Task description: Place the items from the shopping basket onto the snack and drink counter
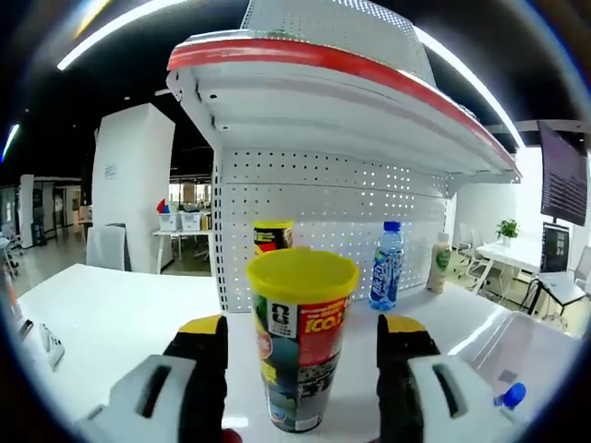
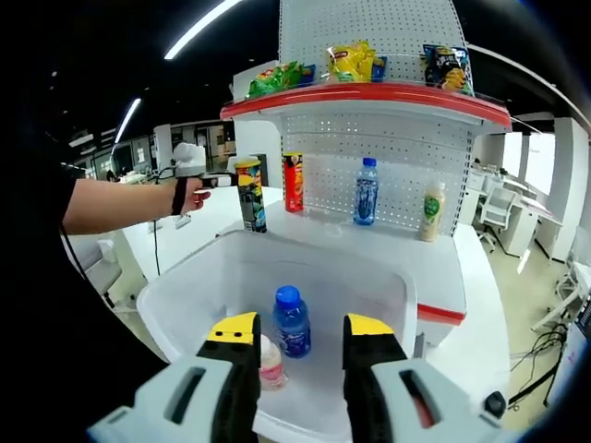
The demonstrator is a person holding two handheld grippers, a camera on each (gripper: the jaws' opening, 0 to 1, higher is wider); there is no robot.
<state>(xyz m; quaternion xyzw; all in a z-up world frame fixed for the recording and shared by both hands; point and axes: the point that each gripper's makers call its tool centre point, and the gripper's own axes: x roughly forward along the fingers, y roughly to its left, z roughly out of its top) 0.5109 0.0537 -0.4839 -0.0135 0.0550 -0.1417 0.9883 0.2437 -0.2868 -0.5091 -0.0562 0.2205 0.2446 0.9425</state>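
Closest up is the yellow-lidded can [image 1: 297,337], clamped between the jaws of my left hand-held gripper [image 1: 301,346] and held over the white table [image 1: 111,314], just short of the shelf unit. From the right gripper view you can see that same can [image 2: 249,194] out at arm's length beside the red can [image 2: 294,182]. Already parked on the table: the red can, a blue bottle [image 2: 366,191] and a pale bottle [image 2: 429,211]. My right hand-held gripper [image 2: 297,346] hangs over the basket [image 2: 185,286], jaws apart, holding nothing. Still in there: a blue-capped bottle [image 2: 291,320] and a small pink bottle [image 2: 271,362]. So roughly halfway, I'd say.
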